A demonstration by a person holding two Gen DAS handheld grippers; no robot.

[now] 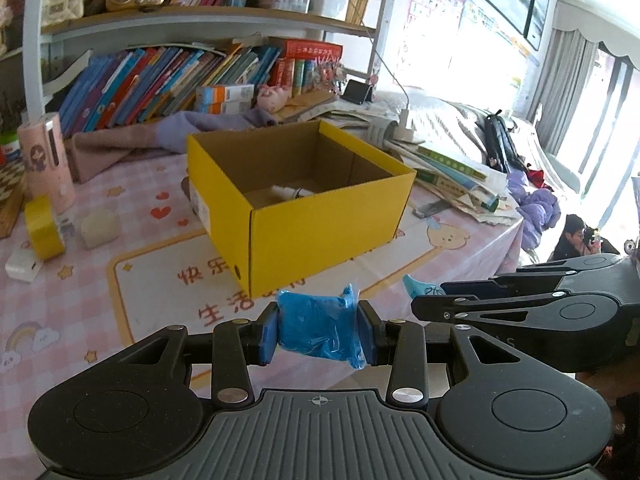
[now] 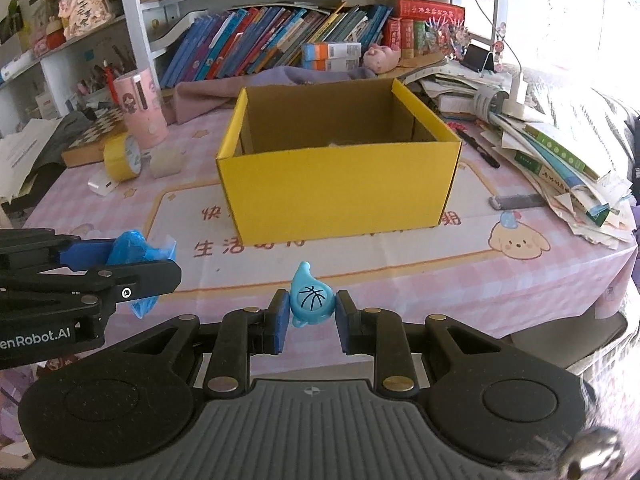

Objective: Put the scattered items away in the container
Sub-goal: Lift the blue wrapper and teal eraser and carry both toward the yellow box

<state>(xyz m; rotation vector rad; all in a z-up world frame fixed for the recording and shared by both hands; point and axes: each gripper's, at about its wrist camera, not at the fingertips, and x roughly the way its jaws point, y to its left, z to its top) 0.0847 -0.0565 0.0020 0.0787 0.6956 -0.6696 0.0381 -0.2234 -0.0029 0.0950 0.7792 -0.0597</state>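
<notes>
Teardrop toy [image 2: 311,300] upright, tip pointing toward box [image 2: 336,184].

Bright daylight from the window [image 1: 500,8] blows out the right; fisheye-curved edges.
</notes>
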